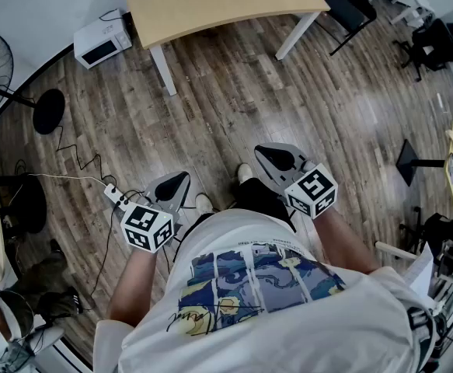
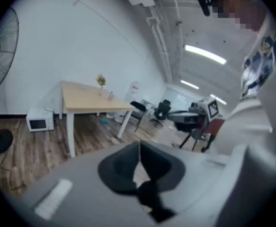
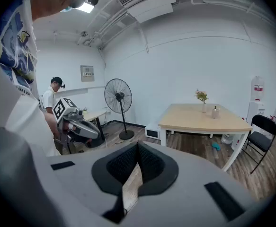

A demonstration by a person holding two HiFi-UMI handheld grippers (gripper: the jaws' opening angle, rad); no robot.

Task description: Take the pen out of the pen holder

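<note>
No pen or pen holder can be made out in any view. In the head view my left gripper (image 1: 178,183) and right gripper (image 1: 269,155) are held close in front of the person's body, above the wooden floor. Both point away from the body and slightly down. In the left gripper view the left gripper (image 2: 138,148) has its dark pads together with nothing between them. The right gripper (image 3: 138,150) is shut and empty too, its tips meeting. Each gripper also shows in the other's view: the right gripper (image 2: 194,117) and the left gripper (image 3: 78,126).
A light wooden table (image 1: 210,2) stands ahead, also seen as the table (image 3: 204,119) bearing a small flower vase (image 3: 202,103) and a bottle (image 3: 215,111). Near it sit a white microwave (image 1: 102,41) on the floor, a standing fan (image 3: 118,96), a black chair (image 1: 349,6) and cables (image 1: 78,165).
</note>
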